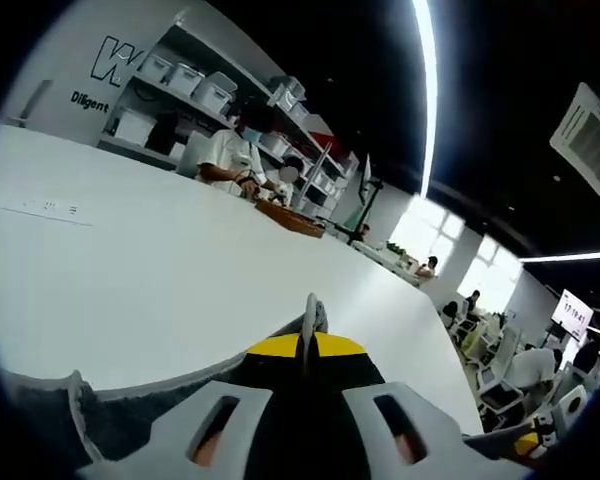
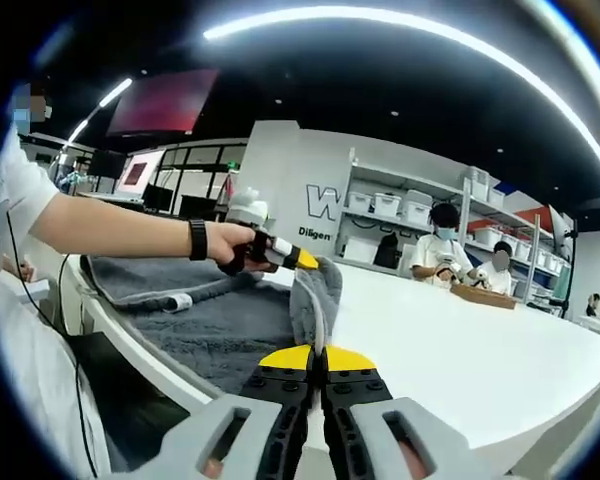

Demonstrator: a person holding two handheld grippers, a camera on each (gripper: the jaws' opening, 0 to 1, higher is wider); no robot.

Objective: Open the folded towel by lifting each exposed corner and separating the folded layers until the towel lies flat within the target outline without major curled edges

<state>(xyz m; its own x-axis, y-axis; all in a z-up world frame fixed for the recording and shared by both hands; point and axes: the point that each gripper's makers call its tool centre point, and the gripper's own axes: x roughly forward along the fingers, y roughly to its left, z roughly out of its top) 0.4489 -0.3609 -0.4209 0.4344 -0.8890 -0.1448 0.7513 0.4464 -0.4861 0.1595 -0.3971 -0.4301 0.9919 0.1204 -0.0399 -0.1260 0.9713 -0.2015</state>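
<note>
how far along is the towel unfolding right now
Early to midway. Done: each gripper has a pinch on the grey towel. In hand: the right gripper and the left gripper, seen in the right gripper view, hold a raised fold above the white table. Left: the towel lies bunched in layers, so it needs spreading flat; I can't make out a target outline.

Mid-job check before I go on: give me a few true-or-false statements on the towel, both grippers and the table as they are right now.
1. The right gripper is shut on a raised fold of the grey towel. True.
2. The left gripper also pinches the towel. True.
3. The towel lies flat on the white table. False: part of it is lifted and bunched between the grippers.
4. The towel is bright red. False: it is grey.
5. The person wears a dark band at the wrist. True.
</note>
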